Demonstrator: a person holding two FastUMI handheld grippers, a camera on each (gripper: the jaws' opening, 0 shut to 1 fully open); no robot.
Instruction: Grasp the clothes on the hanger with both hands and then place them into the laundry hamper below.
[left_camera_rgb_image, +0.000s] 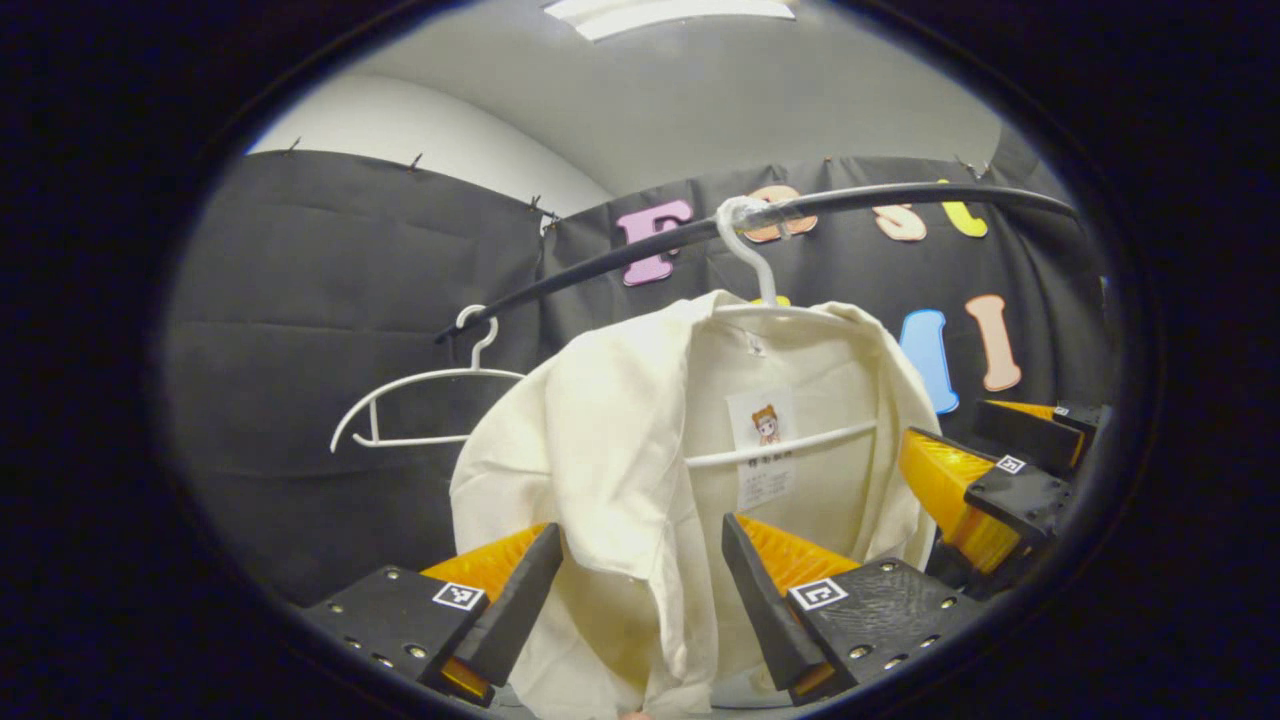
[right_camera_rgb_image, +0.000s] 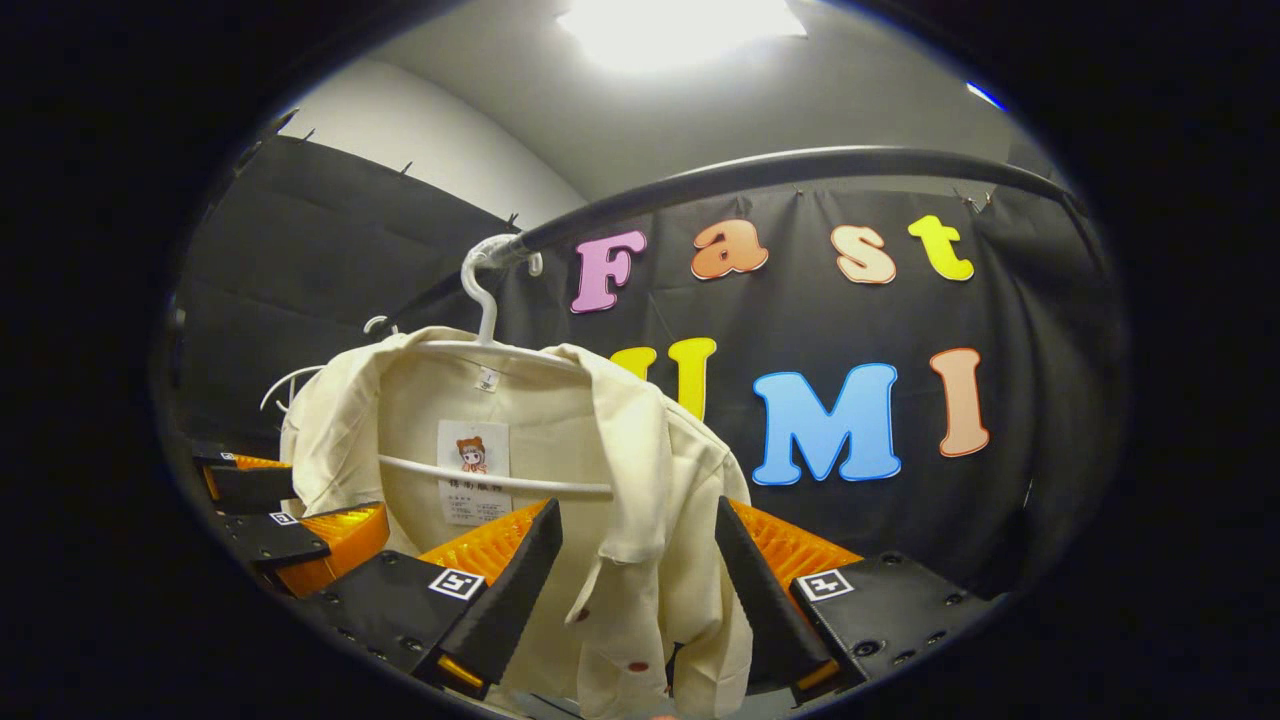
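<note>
Left gripper view: fingers (left_camera_rgb_image: 520, 600) spread, straddling hung shirt (left_camera_rgb_image: 620, 450)

Each gripper's wedge-shaped fingers (left_camera_rgb_image: 760, 590) join black screw-studded mounts bearing small square black-and-white markers (left_camera_rgb_image: 818, 593).

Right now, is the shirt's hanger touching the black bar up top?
Touching. In the left gripper view, the white hanger's hook curls over the black bar, with the cream shirt hanging below it.
</note>
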